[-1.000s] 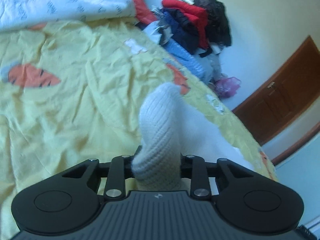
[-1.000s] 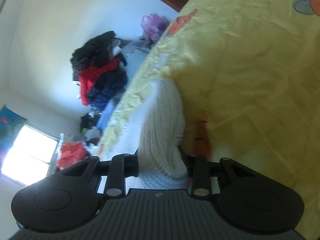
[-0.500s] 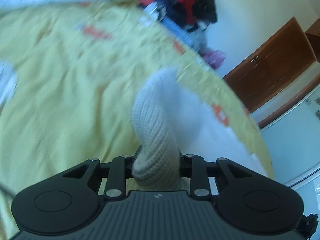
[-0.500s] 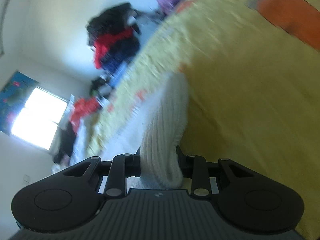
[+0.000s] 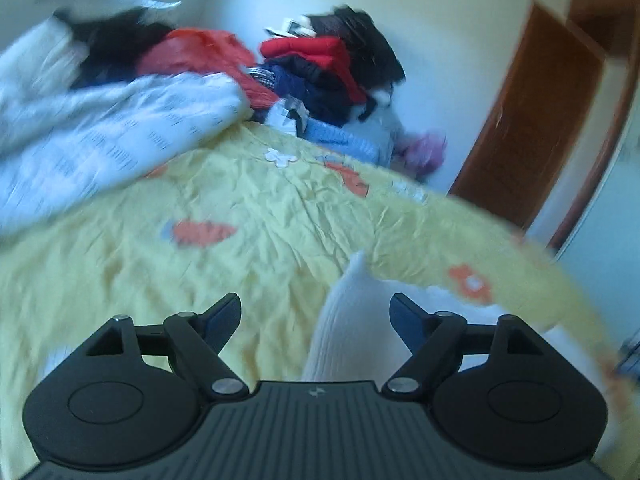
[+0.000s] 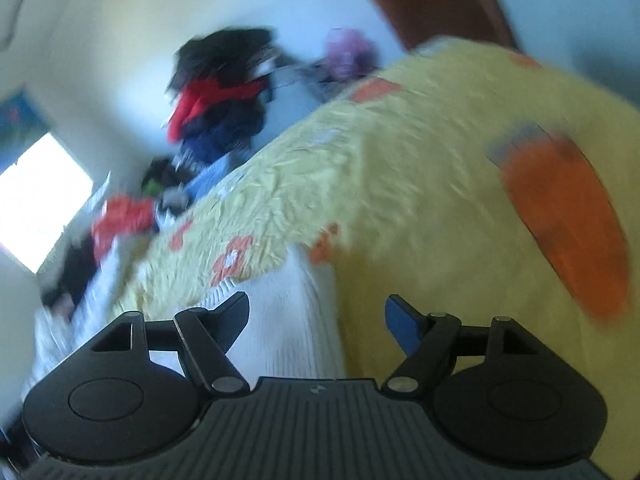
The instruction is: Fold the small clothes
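Left gripper (image 5: 315, 317): jaws opening, pads clear of the white ribbed knit garment (image 5: 352, 320) rising between them, nearer the right finger. Right gripper (image 6: 317, 317): jaws opening, the same knit (image 6: 288, 320) beside its left finger, unpinched. The garment lies on the bed's yellow sheet (image 5: 248, 216), its long axis running away from each camera and narrowing to a point.
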`<state>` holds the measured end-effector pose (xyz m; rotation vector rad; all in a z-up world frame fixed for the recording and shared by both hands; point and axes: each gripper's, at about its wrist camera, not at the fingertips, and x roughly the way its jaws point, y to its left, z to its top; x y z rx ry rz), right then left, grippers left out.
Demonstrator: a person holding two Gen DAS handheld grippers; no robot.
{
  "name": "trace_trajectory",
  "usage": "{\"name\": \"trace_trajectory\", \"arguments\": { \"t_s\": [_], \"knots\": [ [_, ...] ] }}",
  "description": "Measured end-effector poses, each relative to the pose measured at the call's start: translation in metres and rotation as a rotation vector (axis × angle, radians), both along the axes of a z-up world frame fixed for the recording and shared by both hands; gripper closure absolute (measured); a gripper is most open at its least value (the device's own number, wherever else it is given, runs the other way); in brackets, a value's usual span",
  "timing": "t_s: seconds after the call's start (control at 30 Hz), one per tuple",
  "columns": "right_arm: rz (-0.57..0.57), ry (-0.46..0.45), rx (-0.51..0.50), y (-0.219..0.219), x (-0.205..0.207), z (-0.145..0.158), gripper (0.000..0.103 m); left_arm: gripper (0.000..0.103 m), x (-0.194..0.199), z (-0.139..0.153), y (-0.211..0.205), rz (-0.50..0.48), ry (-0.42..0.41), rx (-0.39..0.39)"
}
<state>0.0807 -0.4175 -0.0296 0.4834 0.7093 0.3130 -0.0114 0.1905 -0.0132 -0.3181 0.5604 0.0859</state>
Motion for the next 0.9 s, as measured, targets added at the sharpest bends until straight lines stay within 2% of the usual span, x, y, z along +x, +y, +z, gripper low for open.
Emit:
{"name": "trace_trajectory", "arguments": {
  "t_s": [0.07, 0.2, 0.23, 0.27, 0.3, 0.33, 0.37, 0.4, 0.43, 0.5, 0.57, 0.63, 0.7, 0.77, 0.83, 0.87, 0.9],
  "knots": [
    [0.05, 0.017, -0.084, 0.023, 0.041, -0.003, 0.029, 0.022, 0.044, -0.006, -0.022, -0.03, 0.074, 0.083],
    [0.129, 0.075, -0.189, 0.063, 0.1, -0.02, 0.028, 0.022, 0.11, -0.027, -0.054, -0.112, 0.171, 0.144],
    [0.139, 0.088, -0.206, 0.069, 0.107, -0.024, 0.031, 0.023, 0.124, -0.035, -0.061, -0.126, 0.2, 0.166],
    [0.149, 0.103, -0.227, 0.075, 0.116, -0.03, 0.032, 0.029, 0.136, -0.042, -0.067, -0.149, 0.228, 0.186],
    [0.164, 0.12, -0.242, 0.08, 0.121, -0.036, 0.045, 0.039, 0.143, -0.05, -0.07, -0.159, 0.251, 0.2],
    [0.18, 0.137, -0.25, 0.086, 0.126, -0.042, 0.071, 0.065, 0.149, -0.056, -0.073, -0.146, 0.277, 0.229],
    [0.196, 0.138, -0.251, 0.088, 0.127, -0.044, 0.085, 0.077, 0.151, -0.06, -0.075, -0.128, 0.289, 0.256],
    [0.198, 0.102, -0.242, 0.089, 0.124, -0.042, 0.088, 0.084, 0.151, -0.058, -0.072, -0.131, 0.264, 0.241],
    [0.193, 0.065, -0.234, 0.089, 0.12, -0.037, 0.088, 0.09, 0.147, -0.054, -0.069, -0.13, 0.231, 0.21],
    [0.148, -0.016, -0.189, 0.08, 0.113, -0.02, 0.089, 0.09, 0.139, -0.045, -0.061, -0.111, 0.163, 0.178],
    [0.108, -0.054, -0.12, 0.07, 0.113, -0.016, 0.089, 0.09, 0.139, -0.05, -0.057, -0.08, 0.168, 0.173],
    [0.088, 0.004, -0.152, 0.072, 0.125, -0.034, 0.089, 0.091, 0.147, -0.067, -0.056, -0.061, 0.221, 0.189],
    [0.086, 0.055, -0.198, 0.078, 0.13, -0.053, 0.089, 0.09, 0.144, -0.073, -0.06, -0.053, 0.191, 0.237],
    [0.076, 0.054, -0.222, 0.084, 0.126, -0.061, 0.089, 0.086, 0.145, -0.07, -0.063, -0.046, 0.192, 0.253],
    [0.054, 0.056, -0.221, 0.082, 0.122, -0.057, 0.073, 0.082, 0.14, -0.065, -0.065, -0.055, 0.184, 0.283],
    [0.036, 0.057, -0.215, 0.08, 0.119, -0.053, 0.071, 0.076, 0.136, -0.06, -0.066, -0.052, 0.184, 0.301],
    [0.014, 0.052, -0.208, 0.075, 0.112, -0.045, 0.064, 0.076, 0.129, -0.053, -0.068, -0.047, 0.175, 0.323]
  ]
}}
